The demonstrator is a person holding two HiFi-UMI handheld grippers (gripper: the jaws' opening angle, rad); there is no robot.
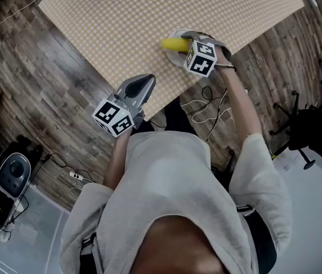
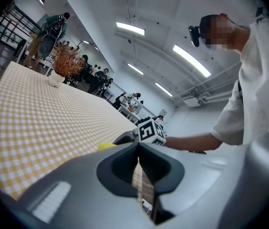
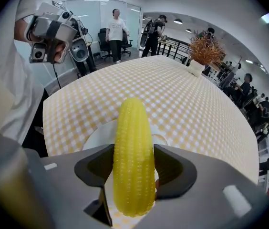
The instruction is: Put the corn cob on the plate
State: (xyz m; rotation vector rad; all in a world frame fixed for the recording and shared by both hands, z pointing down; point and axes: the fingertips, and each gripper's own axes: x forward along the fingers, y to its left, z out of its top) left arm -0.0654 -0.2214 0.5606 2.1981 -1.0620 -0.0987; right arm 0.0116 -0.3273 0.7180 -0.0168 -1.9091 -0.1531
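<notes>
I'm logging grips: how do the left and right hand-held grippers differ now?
The left hand-held gripper is shut on nothing; the right hand-held gripper clamps the corn cob. The left points about level along the table; the right tilts down over the plate. Both carry a marker cube.

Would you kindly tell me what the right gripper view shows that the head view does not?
Only the right gripper view: the right gripper clamped on the corn cob, a dried plant in a white vase, and people in the background. Only the head view: the left gripper at the edge of the checked tablecloth, and the wooden floor with cables. Both: the corn cob over the white plate on that tablecloth.
</notes>
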